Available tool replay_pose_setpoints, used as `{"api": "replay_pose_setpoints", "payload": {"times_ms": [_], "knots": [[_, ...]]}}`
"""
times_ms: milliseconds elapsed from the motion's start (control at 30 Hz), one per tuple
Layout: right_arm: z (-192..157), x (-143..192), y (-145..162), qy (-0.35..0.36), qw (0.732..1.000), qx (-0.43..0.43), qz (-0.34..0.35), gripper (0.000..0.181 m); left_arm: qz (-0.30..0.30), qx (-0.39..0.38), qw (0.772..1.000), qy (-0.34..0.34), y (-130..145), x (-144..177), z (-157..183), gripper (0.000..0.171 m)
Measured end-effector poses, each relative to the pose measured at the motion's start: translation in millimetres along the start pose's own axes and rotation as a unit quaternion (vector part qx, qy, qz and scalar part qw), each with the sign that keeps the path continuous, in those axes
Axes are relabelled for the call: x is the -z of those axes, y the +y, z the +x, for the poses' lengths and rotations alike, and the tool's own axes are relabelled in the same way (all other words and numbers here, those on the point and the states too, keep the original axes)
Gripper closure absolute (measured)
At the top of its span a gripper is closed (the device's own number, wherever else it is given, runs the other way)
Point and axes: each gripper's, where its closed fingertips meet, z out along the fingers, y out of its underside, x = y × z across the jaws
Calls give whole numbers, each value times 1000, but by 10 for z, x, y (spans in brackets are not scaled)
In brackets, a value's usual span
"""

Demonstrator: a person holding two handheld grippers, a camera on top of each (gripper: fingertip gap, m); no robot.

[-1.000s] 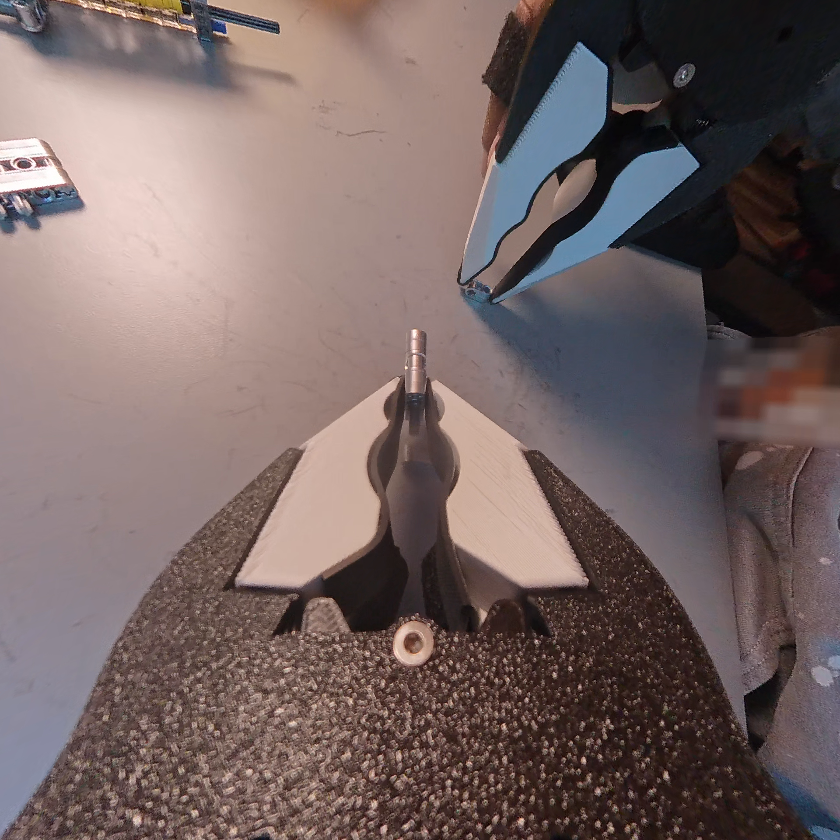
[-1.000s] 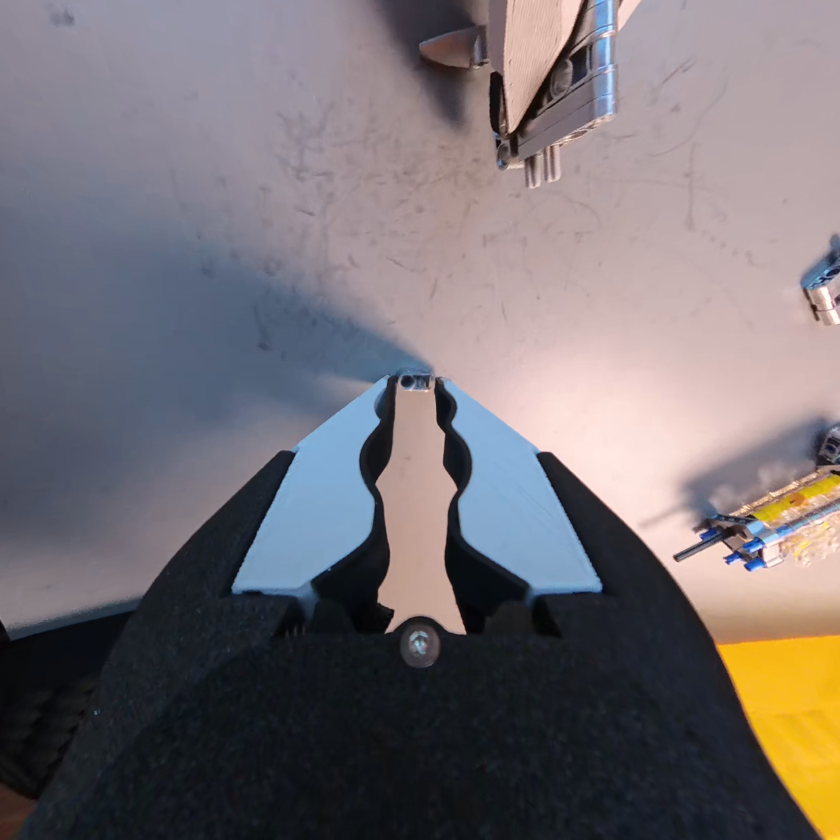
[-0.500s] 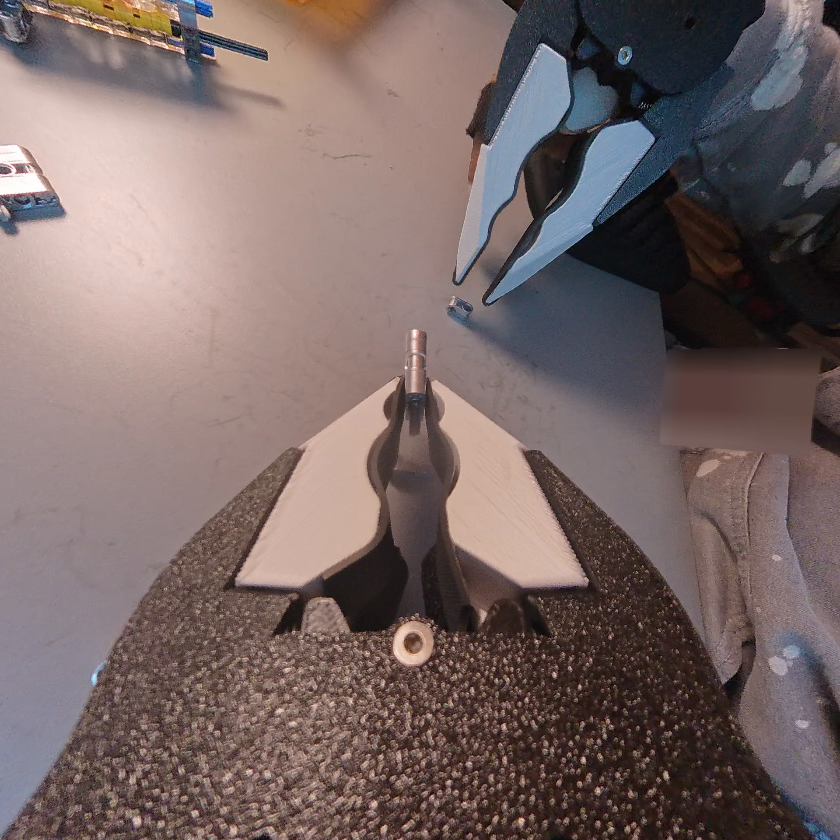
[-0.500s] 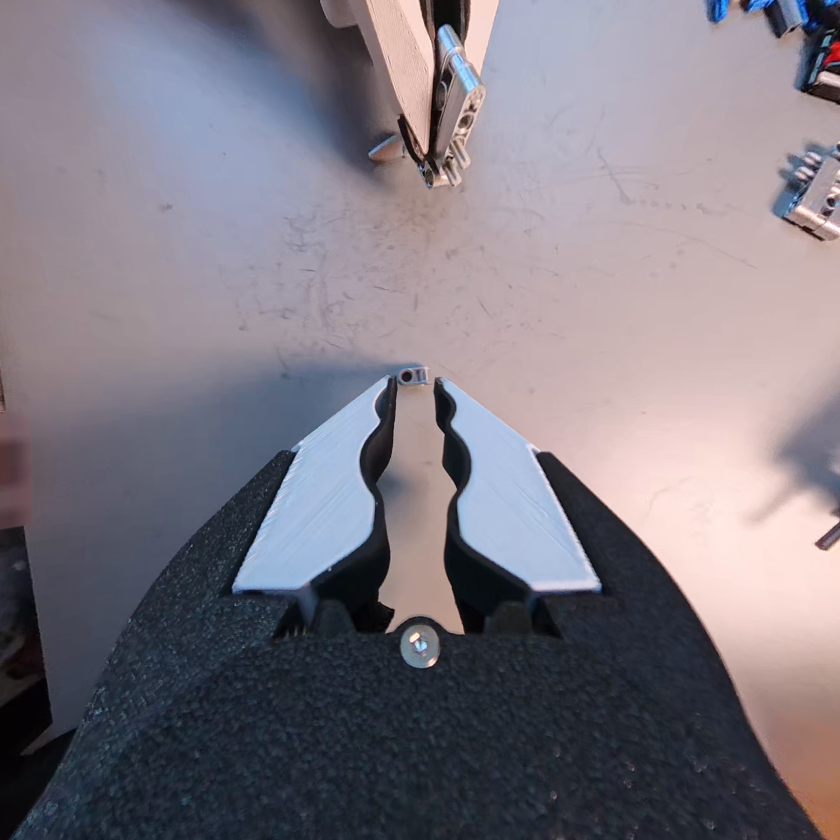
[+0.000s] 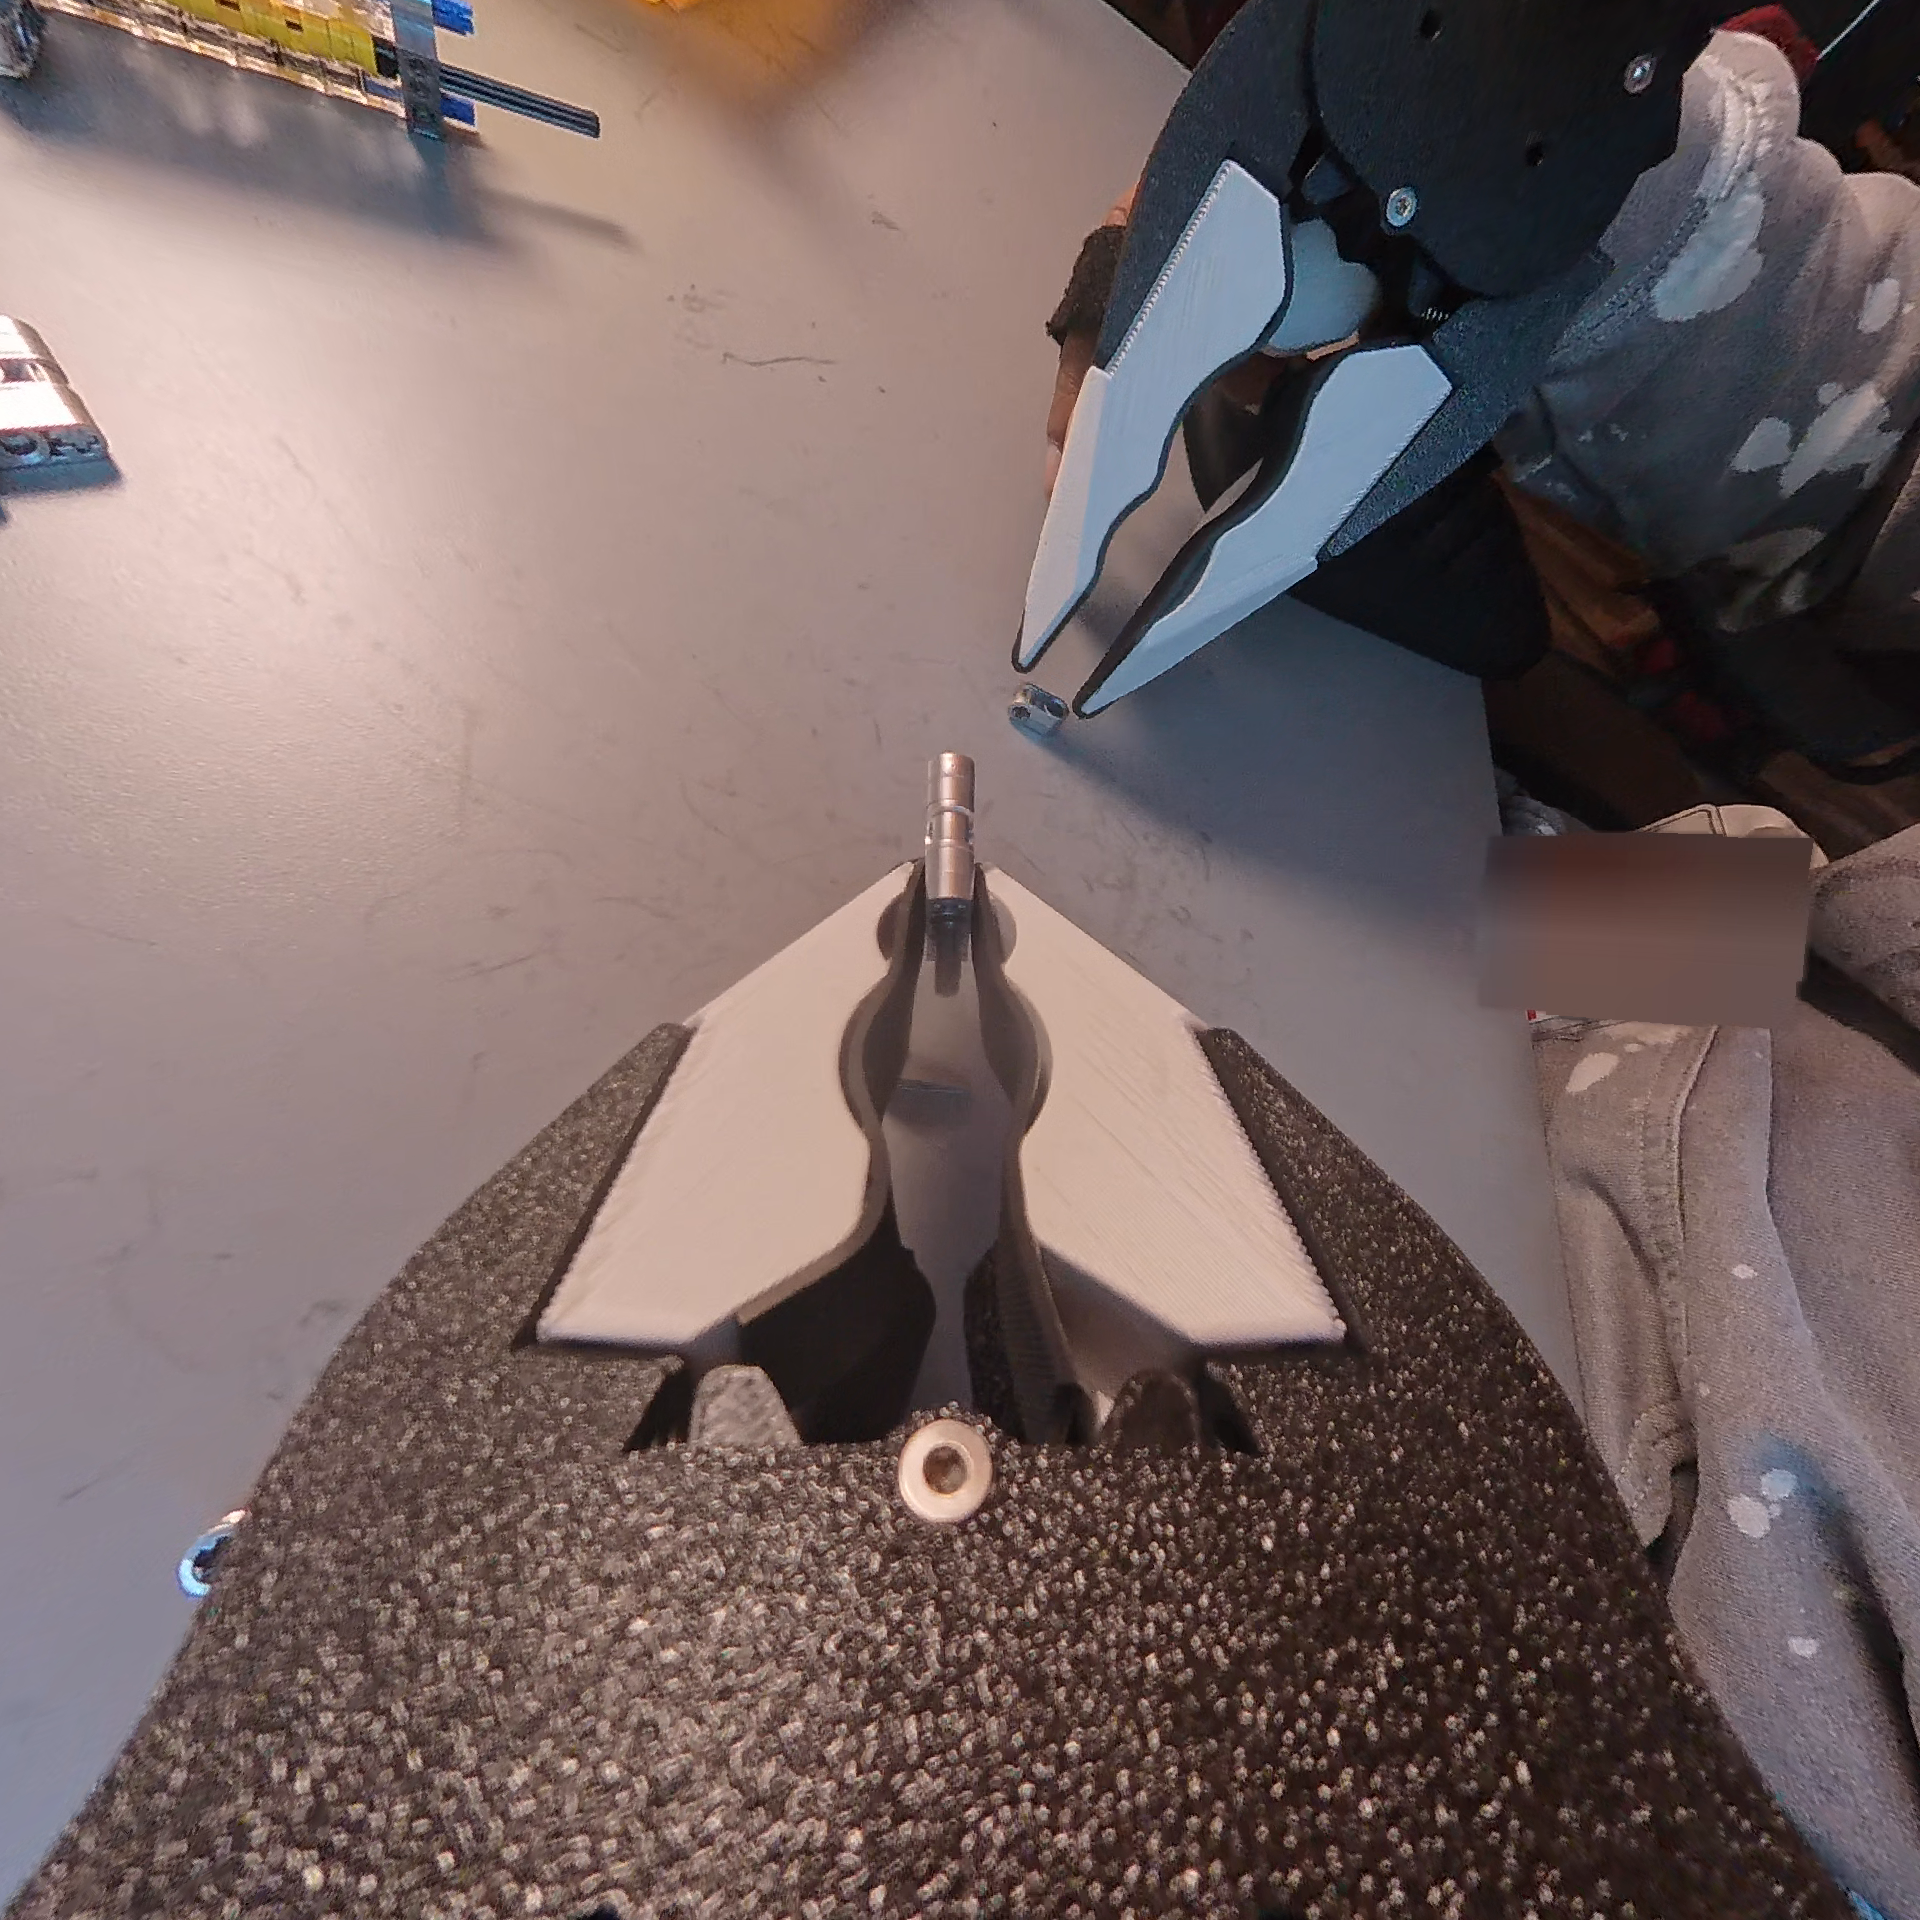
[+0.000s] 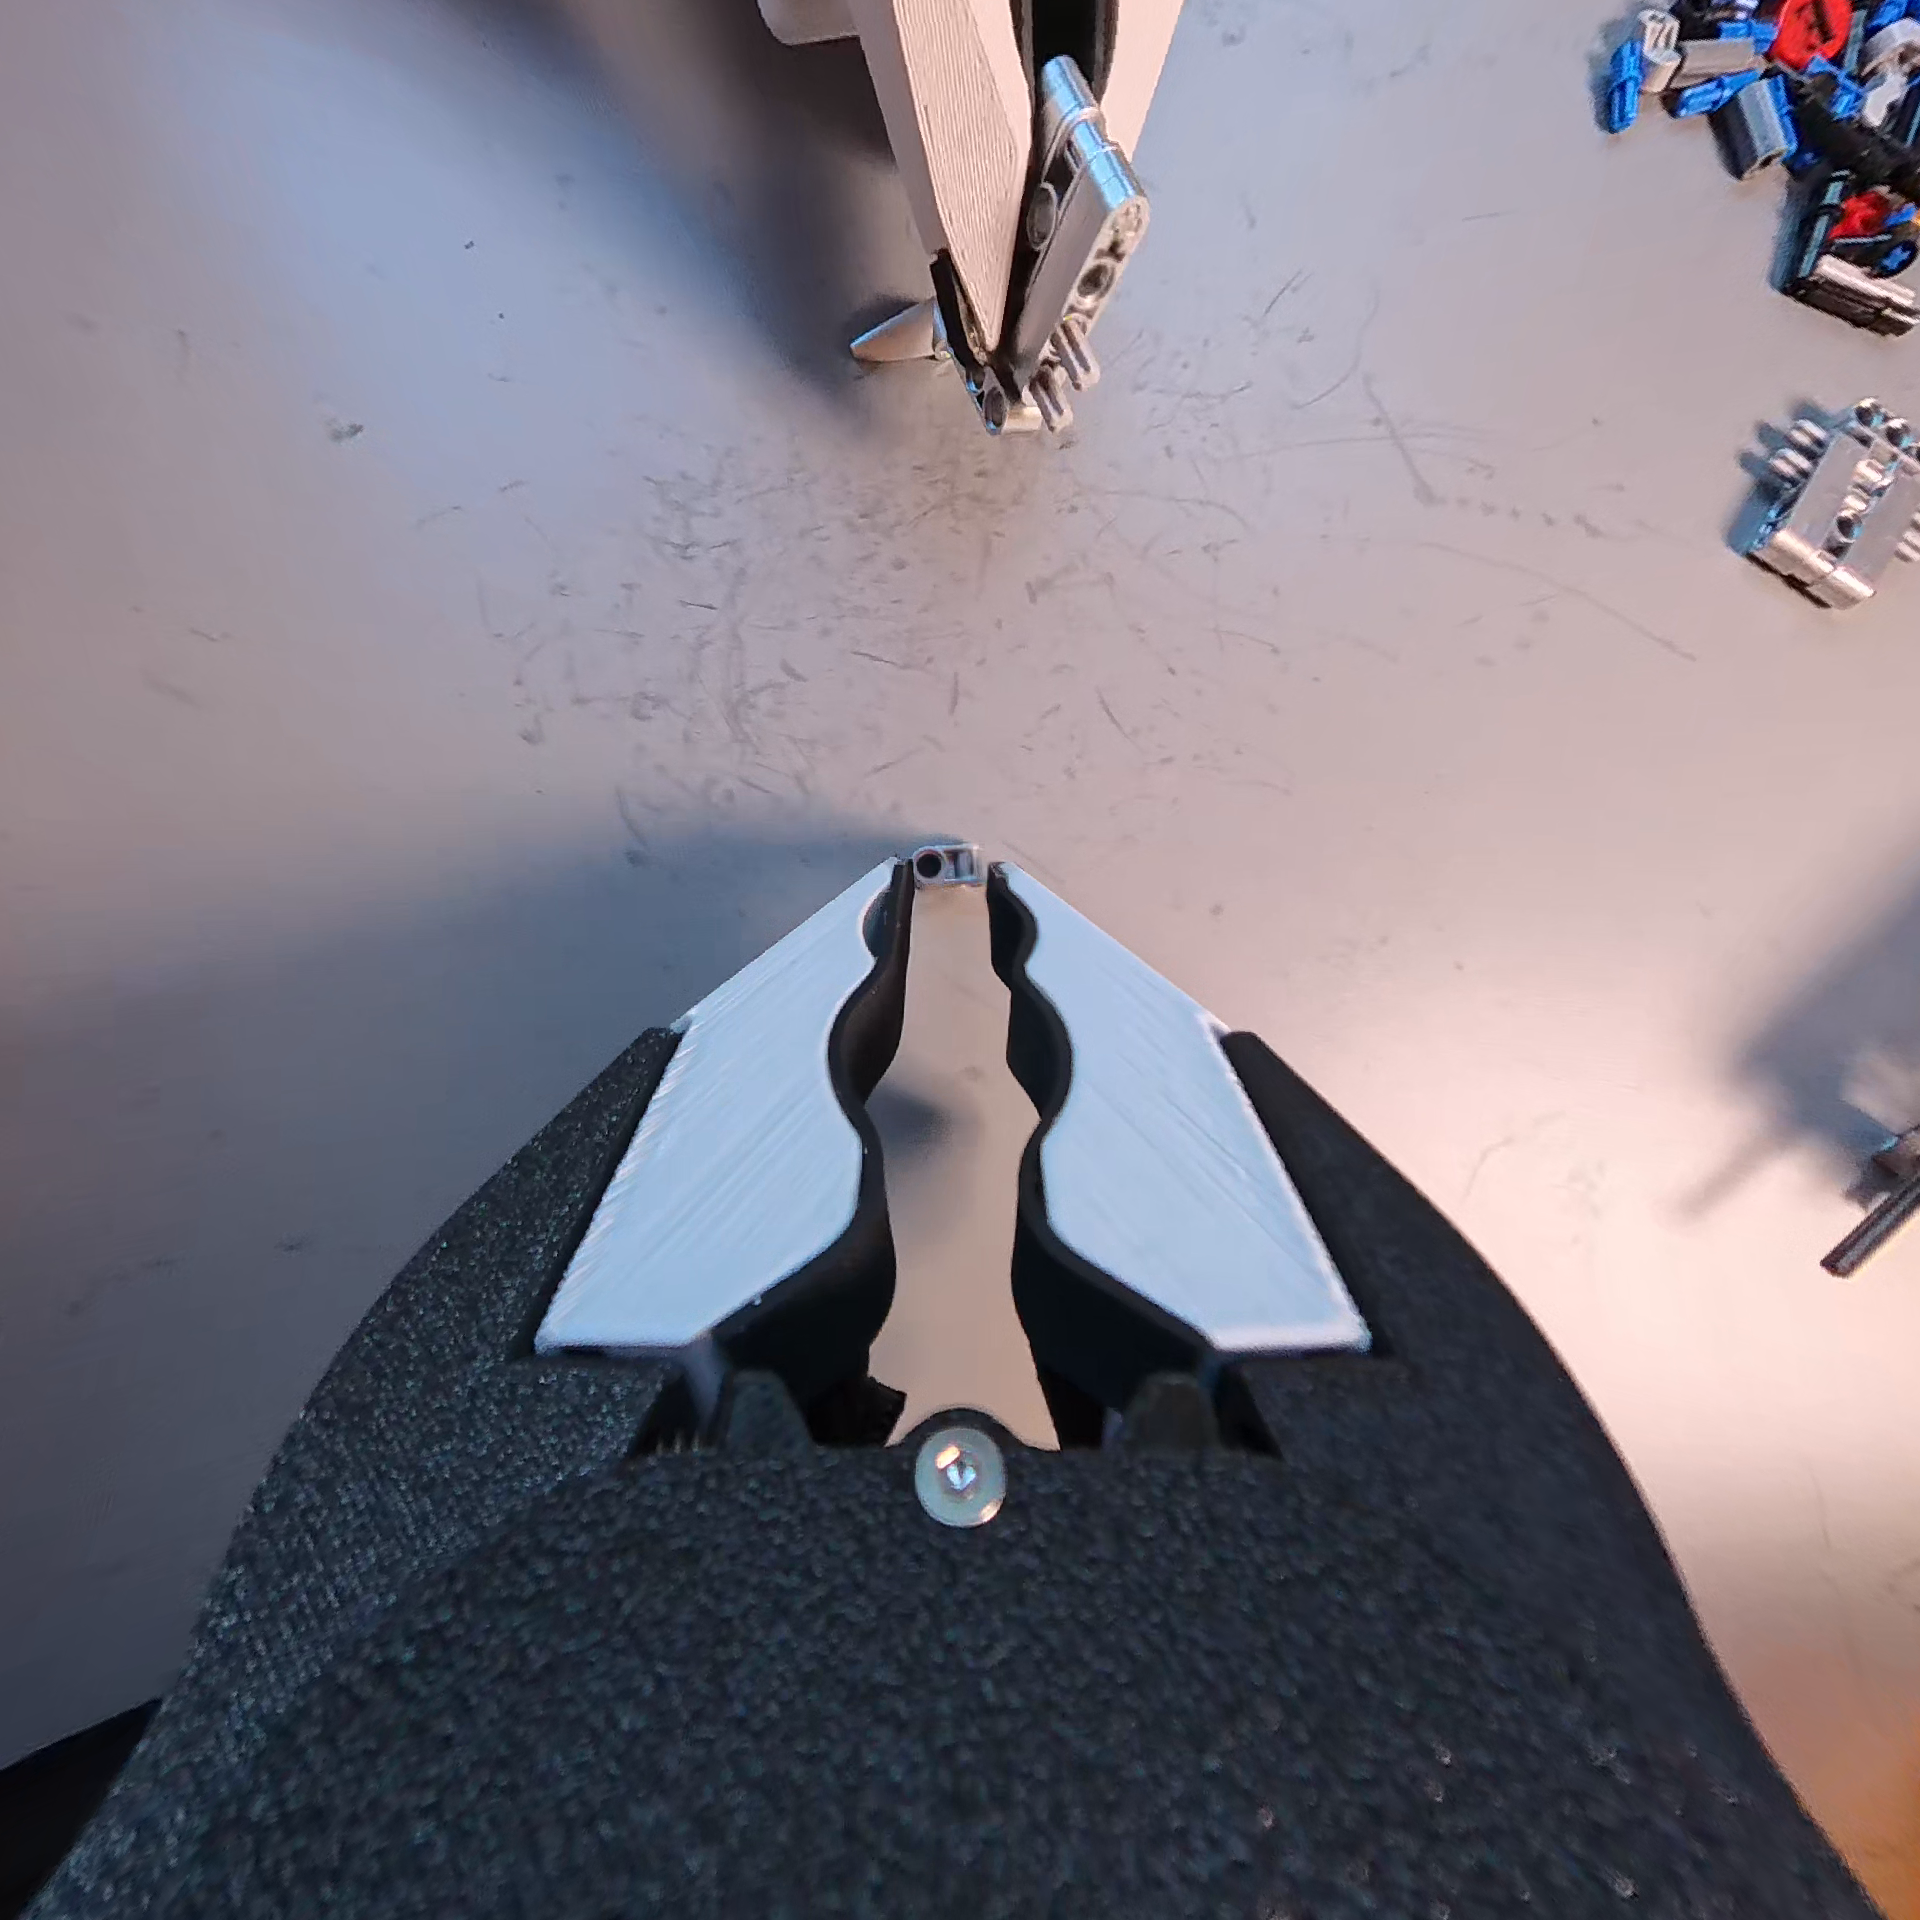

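My left gripper (image 5: 951, 883) is shut on a grey toy-brick piece (image 5: 951, 831) whose pin end sticks out past the tips. The right wrist view shows this gripper (image 6: 997, 400) at the top, holding the silver beam piece (image 6: 1081, 197) just above the grey table (image 6: 520, 520). My right gripper (image 6: 948, 883) is open. A small grey connector (image 6: 945, 864) lies on the table right at its tips, free of both fingers. In the left wrist view the right gripper (image 5: 1055, 686) hovers at the upper right with the connector (image 5: 1039, 710) just below its tips.
A yellow and blue brick assembly (image 5: 312, 42) and a grey brick (image 5: 42, 416) lie at the far left. A pile of blue and red pieces (image 6: 1818, 135), a silver frame piece (image 6: 1839, 520) and a dark axle (image 6: 1881, 1226) lie right. A paint-spotted grey sleeve (image 5: 1714, 1351) is beside the table edge. My right fingertips sit around 9 centimeters from my left ones.
My right gripper was shut on the small connector, then opened and let it go onto the table, drawing back slightly. My left gripper kept its hold and barely moved.
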Motion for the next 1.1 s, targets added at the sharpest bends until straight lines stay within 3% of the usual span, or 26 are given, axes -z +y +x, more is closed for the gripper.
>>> {"api": "replay_pose_setpoints", "payload": {"times_ms": [333,667,1100], "knots": [[-12,-69,29,-28,999,-17,22,165,-3,-10,1000,5,10,-24,39,166],[-39,-106,-27,-30,998,-7,47,168,-62,-110,991,-39,179,-209,65,166],[-130,-166,-121,-15,997,-15,80,164,-92,-174,980,-22,141,-419,199,166]]}}
